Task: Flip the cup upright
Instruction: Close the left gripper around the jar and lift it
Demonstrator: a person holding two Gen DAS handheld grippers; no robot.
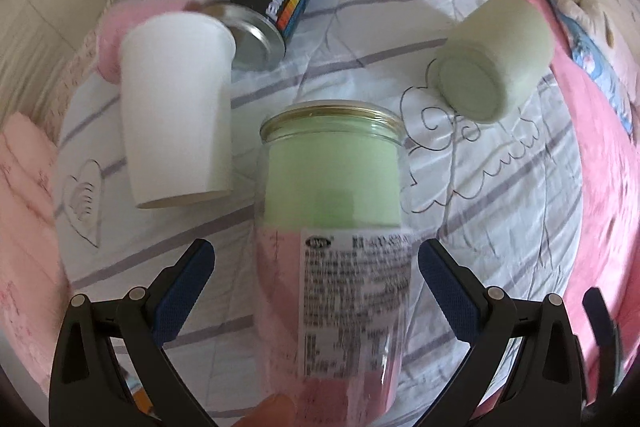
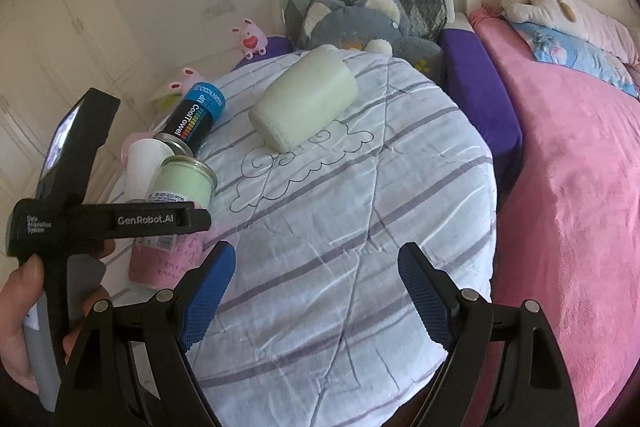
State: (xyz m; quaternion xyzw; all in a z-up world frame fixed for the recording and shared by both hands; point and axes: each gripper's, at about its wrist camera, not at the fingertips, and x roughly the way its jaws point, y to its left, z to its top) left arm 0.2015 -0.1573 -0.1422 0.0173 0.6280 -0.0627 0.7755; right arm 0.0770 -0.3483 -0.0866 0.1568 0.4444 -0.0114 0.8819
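Blue ribbed pads line both grippers. The left gripper (image 1: 316, 267) stands spread wide to either side of a glass jar (image 1: 334, 223), its pads clear of the glass, so nothing is gripped. The right gripper (image 2: 316, 291) hangs released too, over bare quilt (image 2: 340, 247).

The jar shows its open rim toward the camera, with green and pink seen through the glass. Which of the vessels is the task's cup I cannot say for sure: a white paper cup (image 1: 176, 107) stands mouth down just left of the jar, and a pale green cup (image 1: 496, 59) lies on its side well to the right.

My judgement: if the jar is the target, close squarely on its middle, below the rim, and squeeze gently; the glass looks slippery and the quilt is soft, so set it down flat.

Readable writing: "CoolTowel" on the blue-and-black can (image 2: 196, 119), and "GenRobot.AI" on the left gripper's side. The jar's label is too blurred to read.
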